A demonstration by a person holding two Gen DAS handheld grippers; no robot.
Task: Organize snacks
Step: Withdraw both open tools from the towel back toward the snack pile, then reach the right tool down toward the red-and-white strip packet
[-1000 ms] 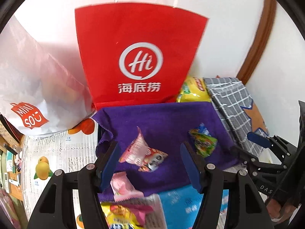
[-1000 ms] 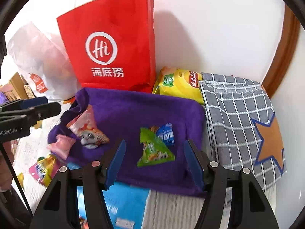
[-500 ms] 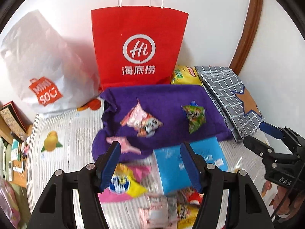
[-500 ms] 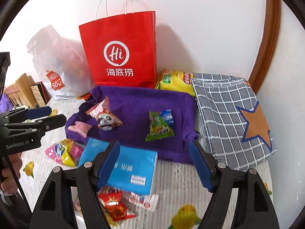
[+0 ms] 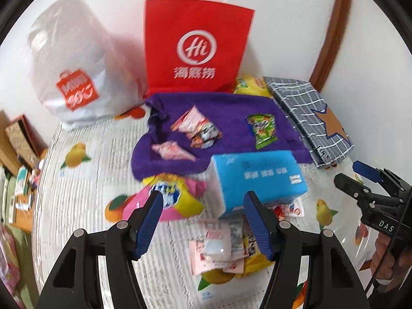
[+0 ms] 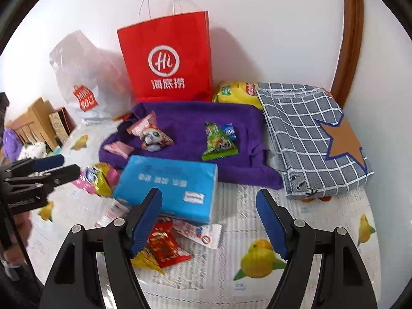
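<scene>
A purple cloth (image 5: pixel 226 108) (image 6: pixel 190 121) lies in front of the red paper bag (image 5: pixel 195 49) (image 6: pixel 167 59). On it rest a panda snack packet (image 5: pixel 198 126) (image 6: pixel 152 134), a pink packet (image 5: pixel 172 150) (image 6: pixel 118 148) and a green packet (image 5: pixel 262 127) (image 6: pixel 217 141). Loose snacks lie nearer: a pink-and-yellow bag (image 5: pixel 167 200) (image 6: pixel 99 176), a pile of small sachets (image 5: pixel 224 247) and a red packet (image 6: pixel 166 244). My left gripper (image 5: pixel 203 221) hovers open above the pile, holding nothing. My right gripper (image 6: pixel 209 221) is open and empty over the tablecloth.
A blue tissue pack (image 5: pixel 260 177) (image 6: pixel 170 182) sits between the cloth and the loose snacks. A yellow chip bag (image 6: pixel 235 92), a grey checked fabric box (image 6: pixel 311 136) and a white plastic bag (image 5: pixel 74 64) stand along the wall. Boxes (image 6: pixel 38 123) crowd the left edge.
Both grippers have pulled back from the purple cloth, so the tissue pack and loose snacks have come into view. The right jaws stand wider than a second ago.
</scene>
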